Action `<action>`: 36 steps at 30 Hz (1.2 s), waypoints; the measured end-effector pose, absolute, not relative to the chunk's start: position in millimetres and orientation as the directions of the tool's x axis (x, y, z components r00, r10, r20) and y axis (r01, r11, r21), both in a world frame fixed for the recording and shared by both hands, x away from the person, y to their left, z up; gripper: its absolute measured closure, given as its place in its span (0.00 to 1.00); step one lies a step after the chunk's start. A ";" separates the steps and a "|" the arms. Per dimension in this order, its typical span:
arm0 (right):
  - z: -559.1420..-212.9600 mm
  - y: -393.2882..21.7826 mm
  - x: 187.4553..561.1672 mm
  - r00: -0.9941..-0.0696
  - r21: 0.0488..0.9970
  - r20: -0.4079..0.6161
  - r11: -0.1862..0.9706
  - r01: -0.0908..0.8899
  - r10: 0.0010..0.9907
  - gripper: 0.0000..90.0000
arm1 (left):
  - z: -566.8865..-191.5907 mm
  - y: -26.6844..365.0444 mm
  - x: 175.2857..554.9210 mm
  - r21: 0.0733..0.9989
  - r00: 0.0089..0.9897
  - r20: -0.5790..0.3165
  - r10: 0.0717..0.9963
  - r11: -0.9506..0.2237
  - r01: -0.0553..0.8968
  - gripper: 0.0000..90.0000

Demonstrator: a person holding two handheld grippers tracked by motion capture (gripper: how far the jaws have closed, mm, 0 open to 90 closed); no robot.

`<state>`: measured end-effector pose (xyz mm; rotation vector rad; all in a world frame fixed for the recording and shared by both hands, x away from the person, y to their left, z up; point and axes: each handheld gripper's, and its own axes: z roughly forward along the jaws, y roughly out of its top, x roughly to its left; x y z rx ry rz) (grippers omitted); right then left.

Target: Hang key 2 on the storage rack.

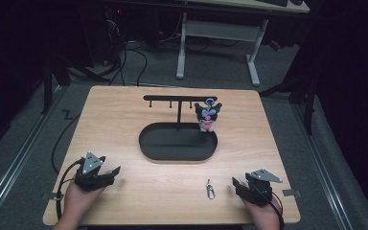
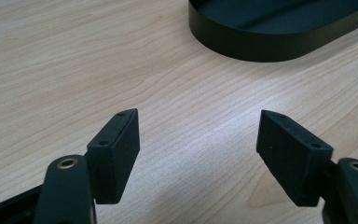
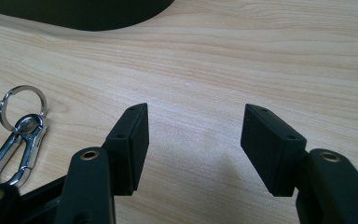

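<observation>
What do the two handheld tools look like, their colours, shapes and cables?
Both are black. The left tool and right tool each carry a grey three-cornered plate on top, and a black cable trails from each toward the table's near edge. In the gripper views, each has two blocky black fingers with small screw holes, mounted on rounded arms with a brass-coloured rivet. No sleeves are visible.
</observation>
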<state>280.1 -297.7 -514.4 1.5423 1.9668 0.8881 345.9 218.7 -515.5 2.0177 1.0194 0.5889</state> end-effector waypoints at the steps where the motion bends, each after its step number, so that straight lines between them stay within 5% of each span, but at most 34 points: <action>1: -514.4 -297.7 280.1 -0.246 0.741 0.018 0.152 0.654 0.969 0.47 | -515.5 218.7 345.9 0.809 0.570 0.054 0.820 -0.370 0.456 0.34; 20: -511.1 -283.2 270.0 -0.316 0.712 -0.059 0.261 0.651 0.947 0.47 | -511.6 202.8 348.9 0.807 0.546 0.165 0.822 -0.430 0.404 0.32; 36: -508.7 -287.2 265.2 -0.309 0.636 -0.075 0.284 0.717 0.948 0.50 | -513.6 204.2 360.1 0.786 0.566 0.143 0.812 -0.441 0.433 0.32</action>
